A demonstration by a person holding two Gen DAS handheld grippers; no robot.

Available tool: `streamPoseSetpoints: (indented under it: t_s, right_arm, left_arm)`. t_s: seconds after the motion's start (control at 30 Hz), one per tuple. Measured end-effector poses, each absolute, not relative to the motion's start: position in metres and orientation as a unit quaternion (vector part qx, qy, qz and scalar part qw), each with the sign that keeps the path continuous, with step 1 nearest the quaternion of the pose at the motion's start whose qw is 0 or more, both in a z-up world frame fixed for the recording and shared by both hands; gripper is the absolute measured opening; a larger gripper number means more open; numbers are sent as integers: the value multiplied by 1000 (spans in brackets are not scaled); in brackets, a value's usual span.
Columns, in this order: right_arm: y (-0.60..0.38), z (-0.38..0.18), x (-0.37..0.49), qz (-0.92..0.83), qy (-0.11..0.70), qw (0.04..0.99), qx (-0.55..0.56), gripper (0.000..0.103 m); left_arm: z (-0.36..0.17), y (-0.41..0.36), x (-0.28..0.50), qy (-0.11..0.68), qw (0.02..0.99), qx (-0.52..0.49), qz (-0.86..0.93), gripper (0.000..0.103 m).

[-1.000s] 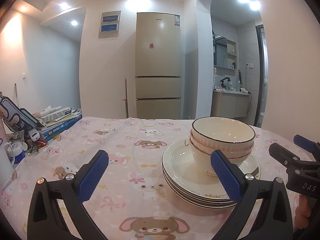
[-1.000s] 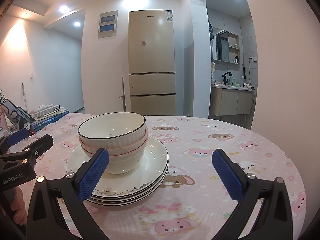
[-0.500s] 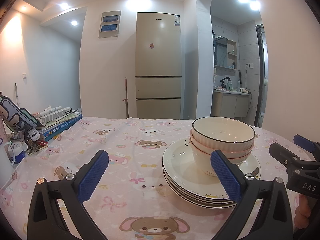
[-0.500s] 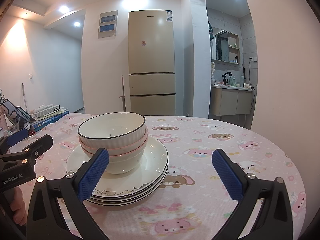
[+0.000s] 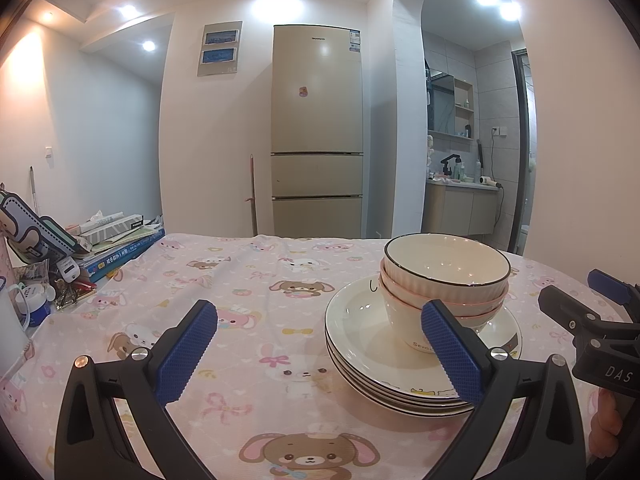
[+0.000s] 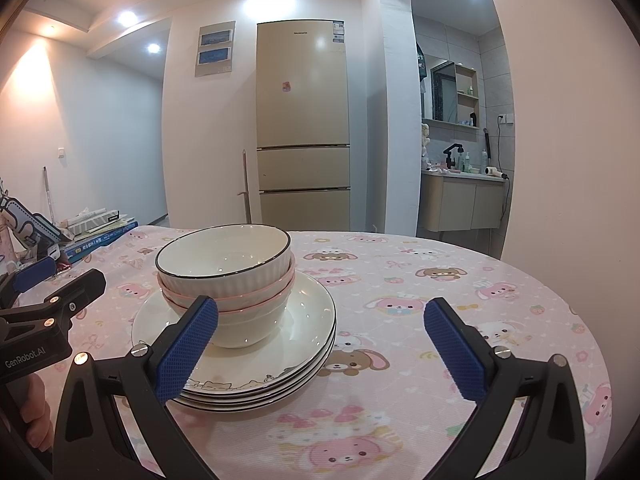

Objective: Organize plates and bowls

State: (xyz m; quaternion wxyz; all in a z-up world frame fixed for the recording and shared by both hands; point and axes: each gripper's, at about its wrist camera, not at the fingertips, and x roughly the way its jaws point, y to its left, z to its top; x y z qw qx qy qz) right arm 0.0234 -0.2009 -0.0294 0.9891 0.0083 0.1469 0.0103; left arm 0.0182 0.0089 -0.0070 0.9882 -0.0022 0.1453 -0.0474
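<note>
A stack of white plates (image 5: 360, 344) with dark rims sits on the table, and a stack of nested white bowls (image 5: 444, 276) stands on top of it. The same plates (image 6: 308, 312) and bowls (image 6: 224, 264) show in the right wrist view. My left gripper (image 5: 318, 350) is open and empty, just left of and in front of the stack. My right gripper (image 6: 320, 350) is open and empty, just right of and in front of the stack. Each gripper shows at the edge of the other's view.
The round table has a pink cartoon tablecloth (image 5: 248, 280). Books and boxes (image 5: 116, 240) and small clutter (image 5: 36, 292) lie at its far left edge. A fridge (image 5: 316, 132) stands behind the table and a bathroom vanity (image 5: 460, 208) at the right.
</note>
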Motion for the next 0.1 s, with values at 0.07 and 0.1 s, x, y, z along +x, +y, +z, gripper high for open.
streamPoseSetpoints:
  t_s: [0.07, 0.1]
  right_arm:
    - [-201, -29, 23, 10, 147, 989, 8, 103]
    - [-201, -29, 23, 10, 147, 989, 8, 103]
  left_arm:
    - [-7, 8, 18, 145, 988, -2, -47, 103]
    - [-7, 9, 18, 145, 988, -2, -47, 103]
